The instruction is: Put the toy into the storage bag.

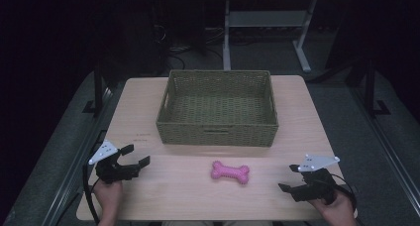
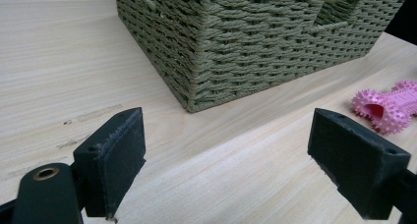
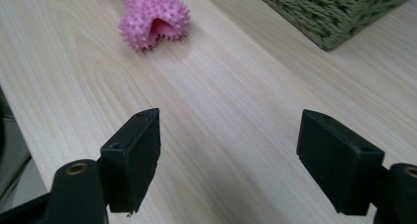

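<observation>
A pink spiky bone-shaped toy (image 1: 230, 172) lies flat on the wooden table (image 1: 198, 196), just in front of a green woven basket (image 1: 218, 133). My left gripper (image 1: 135, 156) rests at the table's front left, open, with bare wood between its jaws. In the left gripper view the toy (image 2: 388, 105) lies off to the right, past the basket's corner (image 2: 194, 94). My right gripper (image 1: 286, 181) sits at the front right, open and holding nothing. In the right gripper view the toy (image 3: 152, 15) lies ahead and to the left.
The basket's inside looks bare in the high view. Its corner (image 3: 329, 22) shows at the upper right of the right gripper view. Beyond the table stand a white desk frame (image 1: 262, 23) and dark floor with cables.
</observation>
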{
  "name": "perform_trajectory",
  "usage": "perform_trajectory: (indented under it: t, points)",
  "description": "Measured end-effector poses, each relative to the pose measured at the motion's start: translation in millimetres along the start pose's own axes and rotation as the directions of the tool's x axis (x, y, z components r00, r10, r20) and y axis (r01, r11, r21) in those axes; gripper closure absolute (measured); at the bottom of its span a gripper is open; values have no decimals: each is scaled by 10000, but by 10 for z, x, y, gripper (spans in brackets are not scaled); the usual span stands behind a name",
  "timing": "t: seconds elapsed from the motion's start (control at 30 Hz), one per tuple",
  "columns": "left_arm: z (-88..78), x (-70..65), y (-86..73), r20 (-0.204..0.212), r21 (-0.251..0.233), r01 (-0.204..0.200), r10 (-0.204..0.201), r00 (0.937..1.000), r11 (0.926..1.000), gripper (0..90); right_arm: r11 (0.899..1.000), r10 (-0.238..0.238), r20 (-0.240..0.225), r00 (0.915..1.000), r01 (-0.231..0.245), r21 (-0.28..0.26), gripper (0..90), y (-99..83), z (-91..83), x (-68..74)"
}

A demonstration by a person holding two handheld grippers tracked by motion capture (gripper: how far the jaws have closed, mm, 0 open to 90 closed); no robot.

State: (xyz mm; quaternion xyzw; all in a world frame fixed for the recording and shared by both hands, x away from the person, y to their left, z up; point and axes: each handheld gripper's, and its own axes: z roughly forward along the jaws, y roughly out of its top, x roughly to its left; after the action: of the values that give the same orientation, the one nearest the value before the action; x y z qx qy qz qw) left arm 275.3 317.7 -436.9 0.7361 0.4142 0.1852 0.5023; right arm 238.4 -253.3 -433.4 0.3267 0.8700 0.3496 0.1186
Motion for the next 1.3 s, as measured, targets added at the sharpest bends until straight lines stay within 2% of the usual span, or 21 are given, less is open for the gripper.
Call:
perform_trajectory:
  t: [0.17,0.37,0.43,0.63,0.77,1.0,1.23,1.27,1.3]
  points:
    - [0,-7,1,18,-54,31,-31,10000,10000,139,9997,-201,-259,9995,205,127,240,68,32,15]
    - [1,-24,0,81,9,-60,60,9999,10000,139,9972,-512,-780,9956,552,503,225,204,95,39]
    - [-7,-21,-6,90,-23,-10,11,10000,10000,139,9939,-799,-1050,9913,873,676,225,295,127,78]
    - [-16,-13,-7,105,-109,26,-25,9999,9999,139,9898,-1071,-1573,9817,1203,769,218,447,190,122]
    - [-6,-5,-7,79,-58,47,-47,10000,10000,139,9817,-1467,-2083,9670,1682,894,223,612,283,172]
    - [-25,-2,-8,102,-128,62,-61,9999,9999,139,9568,-2192,-2668,9385,2604,1297,229,898,503,221]
    - [-29,5,-9,100,-168,107,-106,9999,9998,139,9463,-2348,-3163,9191,2905,1417,261,1110,656,234]
    - [-29,5,-10,102,-182,116,-114,9999,9998,139,9425,-2435,-3195,9158,3011,1448,265,1138,682,235]
    - [-29,6,-9,107,-182,119,-117,9999,9998,139,9419,-2432,-3221,9149,3020,1467,266,1153,699,238]
